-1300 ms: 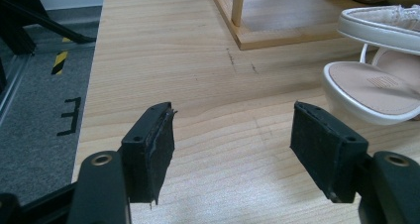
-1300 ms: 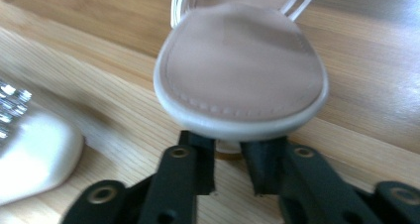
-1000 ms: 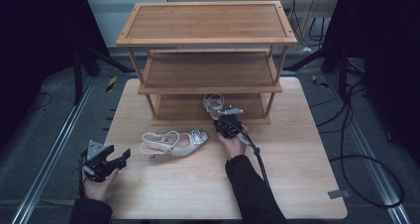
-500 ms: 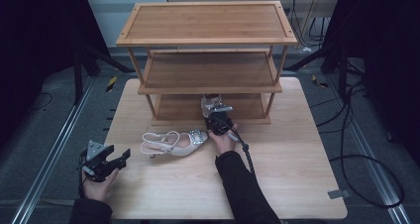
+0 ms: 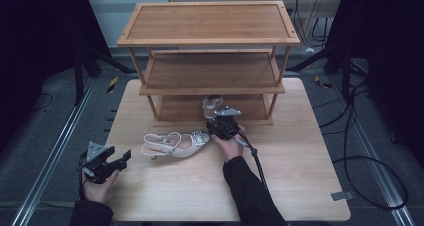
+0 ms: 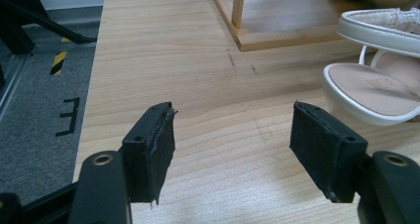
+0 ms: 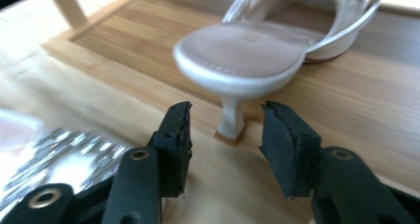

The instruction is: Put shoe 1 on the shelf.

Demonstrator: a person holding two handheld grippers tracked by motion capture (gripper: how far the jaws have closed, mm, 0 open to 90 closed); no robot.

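One pale, cream-white sandal (image 7: 257, 55) stands upright on the bottom shelf of the wooden rack (image 5: 260, 117), near that shelf's front edge and right of its middle. Its slim low heel rests right on the front lip, heel end facing the table's near edge, and a thin sling strap loops up around the open back. The matching sandal (image 5: 175, 145) lies on the table (image 5: 300, 186) just in front of the rack's front edge, left of centre, lengthwise along that edge, with its sparkly silver toe band pointing right and its strap at the left.
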